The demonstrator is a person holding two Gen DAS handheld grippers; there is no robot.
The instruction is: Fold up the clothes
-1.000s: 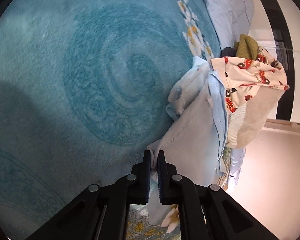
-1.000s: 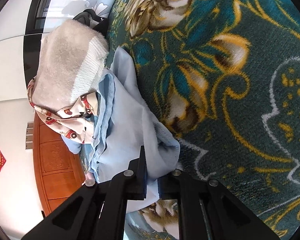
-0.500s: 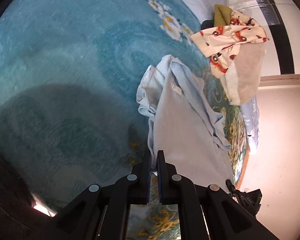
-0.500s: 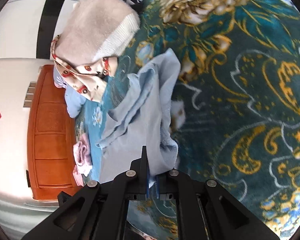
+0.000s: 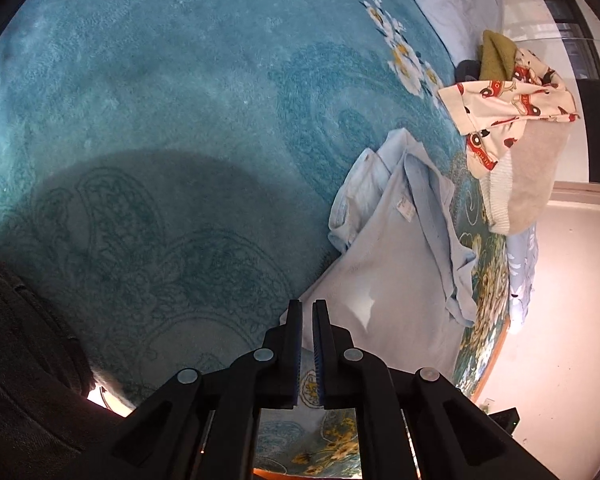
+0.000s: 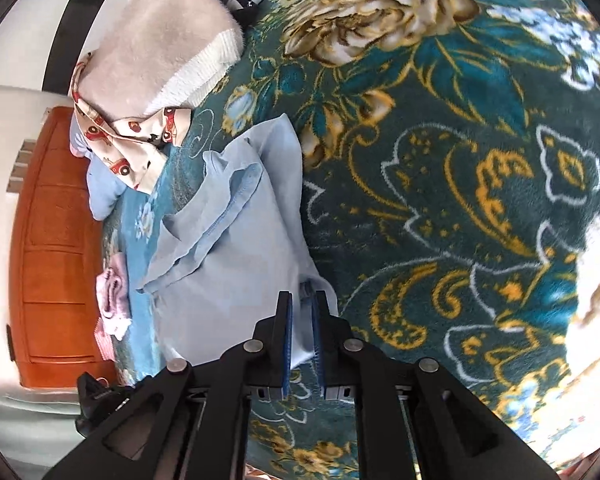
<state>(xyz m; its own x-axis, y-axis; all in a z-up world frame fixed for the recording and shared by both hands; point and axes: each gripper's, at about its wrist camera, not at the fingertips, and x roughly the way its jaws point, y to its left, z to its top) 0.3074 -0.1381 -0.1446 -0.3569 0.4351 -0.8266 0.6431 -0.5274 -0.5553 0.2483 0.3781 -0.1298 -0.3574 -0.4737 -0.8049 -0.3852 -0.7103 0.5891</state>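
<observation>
right tongs letting go of the light blue garment's near edge

the light blue garment [image 5: 396, 264] lies rumpled on the teal bedspread [image 5: 172, 112], just short of the heap of unfolded clothes [image 6: 156, 60]. a second ago both tongs pinched its near edge; the left tongs [image 5: 307, 320] are clamped on one corner, while the right tongs [image 6: 300, 312] are opening with the cloth between the pads, no longer squeezed. the drag toward the person looks finished, so smoothing and the first fold likely come next.
</observation>
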